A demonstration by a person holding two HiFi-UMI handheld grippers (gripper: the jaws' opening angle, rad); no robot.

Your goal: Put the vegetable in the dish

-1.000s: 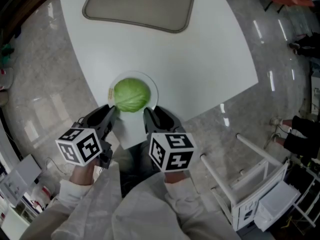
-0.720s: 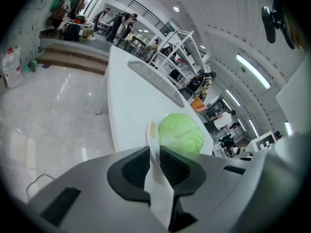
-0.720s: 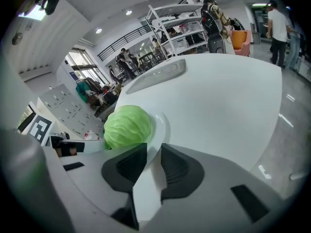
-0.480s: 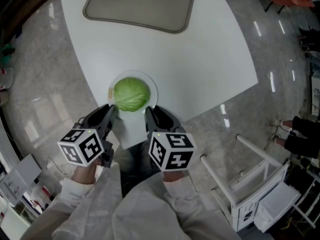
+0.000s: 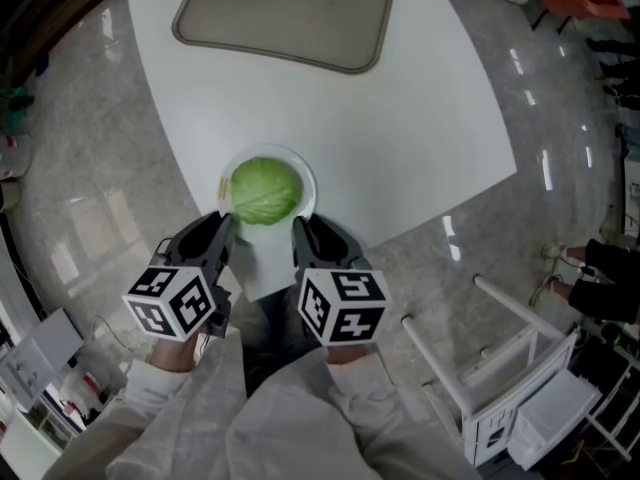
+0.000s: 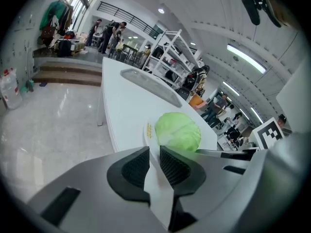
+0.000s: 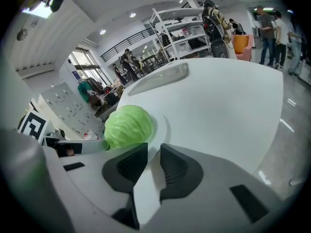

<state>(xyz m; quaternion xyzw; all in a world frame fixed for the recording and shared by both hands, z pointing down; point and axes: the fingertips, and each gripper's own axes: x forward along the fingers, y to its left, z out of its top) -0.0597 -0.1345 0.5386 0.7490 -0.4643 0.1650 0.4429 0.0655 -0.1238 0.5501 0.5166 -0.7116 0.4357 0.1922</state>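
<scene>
A round green cabbage [image 5: 264, 190] sits in a white dish [image 5: 306, 174] near the front edge of the white table [image 5: 400, 118]. My left gripper [image 5: 227, 222] points at the dish's near left rim, and my right gripper [image 5: 298, 226] at its near right rim. Neither touches the cabbage. In the left gripper view the cabbage [image 6: 178, 131] lies just beyond the gripper [image 6: 154, 152], whose jaws are narrowly parted and empty. In the right gripper view the cabbage [image 7: 128, 125] sits ahead to the left of the gripper [image 7: 154, 154]. Its jaws have just been closing, a slit remains and nothing is between them.
A grey-brown tray [image 5: 280, 13] lies at the far side of the table. The table edge runs just under both grippers, with polished stone floor [image 5: 90, 198] below. A white rack [image 5: 510, 378] stands to the lower right.
The left gripper has turned slightly, and its marker cube has shifted a little to the right. The cabbage, dish and right gripper stay where they were.
</scene>
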